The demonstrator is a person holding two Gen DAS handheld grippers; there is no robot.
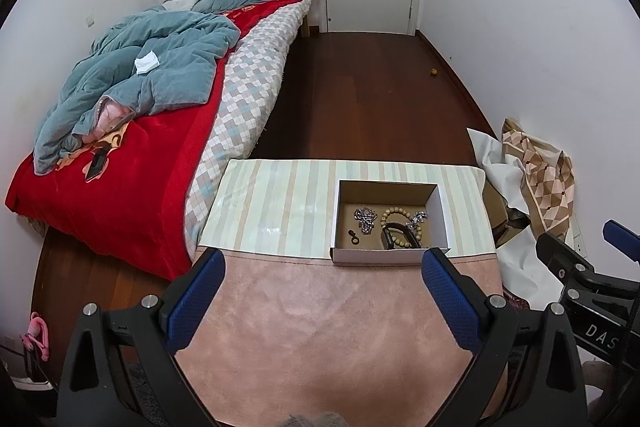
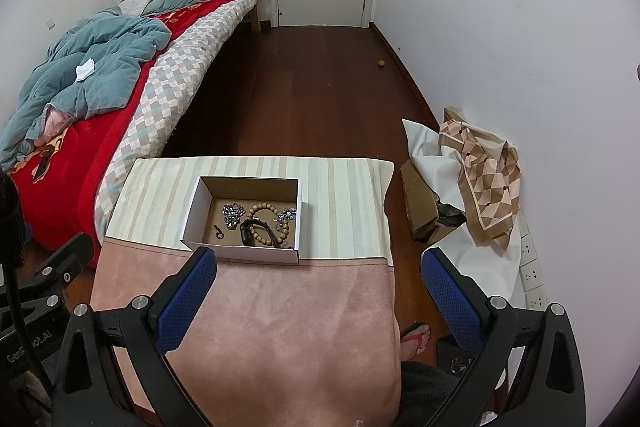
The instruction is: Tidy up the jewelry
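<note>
On the table (image 2: 344, 195), the open box (image 2: 192, 215) holds a silver chain (image 2: 231, 214), bead bracelet (image 2: 262, 211) and black band (image 2: 256, 229); both hand-held grippers, left (image 1: 322, 277) and right (image 2: 318, 275), spread wide, empty

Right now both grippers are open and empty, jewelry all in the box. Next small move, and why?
Probably ease the right gripper forward over the white box toward the wooden bead bracelet. Its open fingers already hover just short of the box's near wall, and the bracelet overlaps the black band.
</note>
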